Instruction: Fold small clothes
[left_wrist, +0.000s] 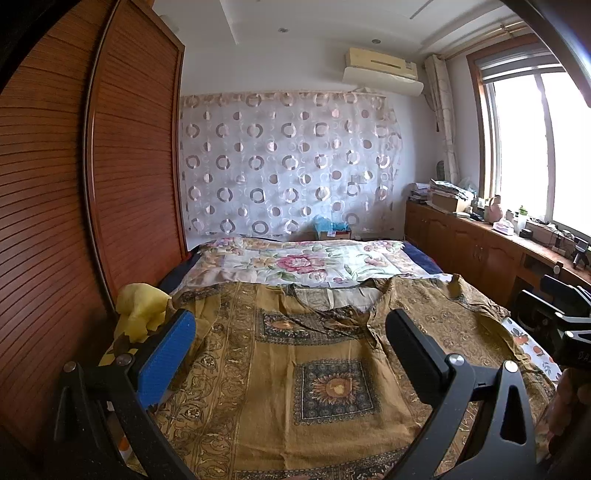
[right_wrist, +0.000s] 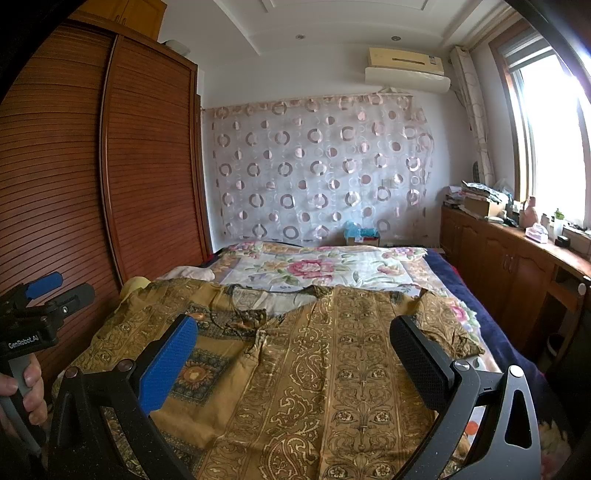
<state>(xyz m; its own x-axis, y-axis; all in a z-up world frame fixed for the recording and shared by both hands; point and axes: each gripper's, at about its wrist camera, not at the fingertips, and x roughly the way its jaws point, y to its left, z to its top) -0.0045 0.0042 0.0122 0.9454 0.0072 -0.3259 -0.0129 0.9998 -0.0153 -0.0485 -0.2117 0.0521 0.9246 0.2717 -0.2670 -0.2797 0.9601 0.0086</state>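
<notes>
Two claws hover over the bed (left_wrist: 417, 258), both released, jaws wide apart, grasping nothing; left claw (left_wrist: 290, 332) and right claw (right_wrist: 293, 338) each look along a mustard patterned shirt (left_wrist: 295, 354) spread flat on the bed, collar toward 12 o'clock; a yellow cloth (left_wrist: 142, 308) lies bunched just beside the shirt at 9 o'clock, near the wardrobe (left_wrist: 74, 184).

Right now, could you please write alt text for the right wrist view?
An open right gripper hovers over a mustard-brown patterned shirt spread flat on a floral-sheeted bed. The left gripper shows at left, beside a slatted wooden wardrobe.
</notes>
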